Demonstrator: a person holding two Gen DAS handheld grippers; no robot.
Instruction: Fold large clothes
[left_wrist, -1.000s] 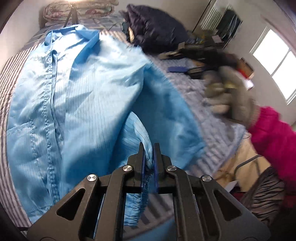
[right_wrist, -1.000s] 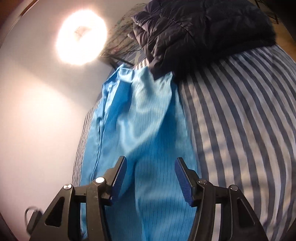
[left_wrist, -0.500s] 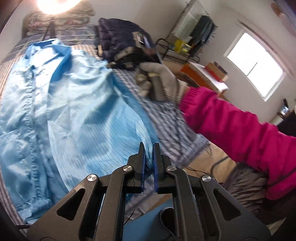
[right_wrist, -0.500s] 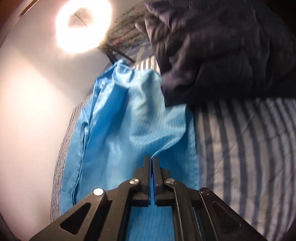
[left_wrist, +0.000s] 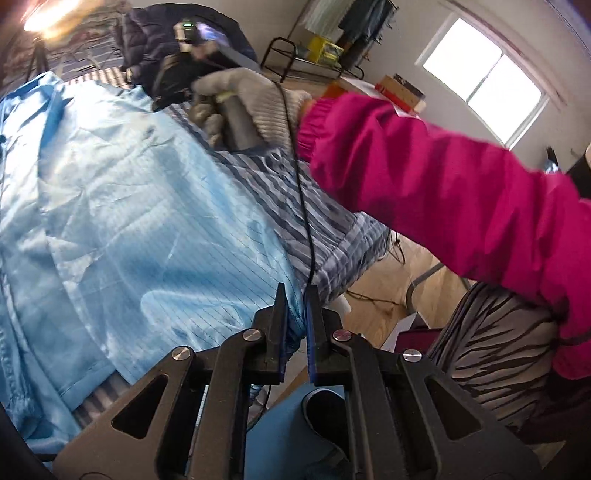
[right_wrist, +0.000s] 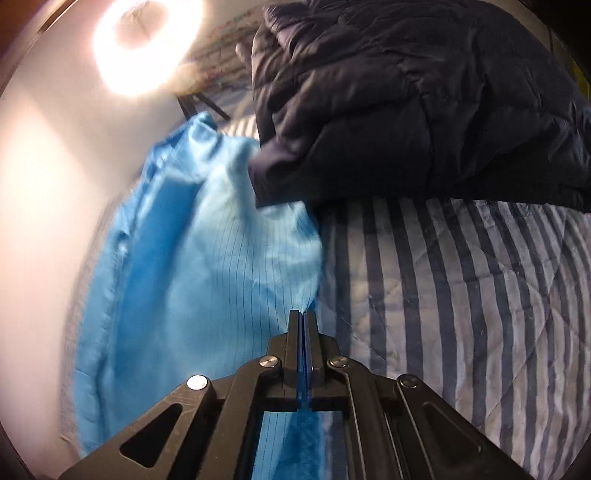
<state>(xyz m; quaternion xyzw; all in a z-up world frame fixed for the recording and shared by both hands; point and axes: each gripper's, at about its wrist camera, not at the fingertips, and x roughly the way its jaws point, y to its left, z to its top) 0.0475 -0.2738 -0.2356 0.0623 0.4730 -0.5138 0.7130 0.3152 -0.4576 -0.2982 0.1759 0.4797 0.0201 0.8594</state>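
A large light-blue pinstriped garment (left_wrist: 122, 206) lies spread over a striped bedspread (left_wrist: 314, 221). My left gripper (left_wrist: 295, 295) is shut on the garment's near edge, where the cloth bunches between its pads. In the right wrist view the same blue garment (right_wrist: 207, 280) stretches away from my right gripper (right_wrist: 303, 315), which is shut on a pinch of its edge beside the striped bedspread (right_wrist: 461, 295). The left wrist view also shows a gloved hand (left_wrist: 243, 96) on a pink sleeve (left_wrist: 443, 177) holding the right gripper over the bed.
A dark quilted jacket (right_wrist: 406, 92) lies on the bed at the far end, its cuff overlapping the blue cloth. A ring light (right_wrist: 147, 40) glares by the white wall. Beyond the bed edge are wooden floor (left_wrist: 373, 306), a metal rack (left_wrist: 291, 55) and a window (left_wrist: 480, 74).
The right gripper closed from open onto the blue cloth and moved toward the dark jacket. The left gripper, holding the edge, swung right, pulling the raised fold flat; the pink sleeve reached across.
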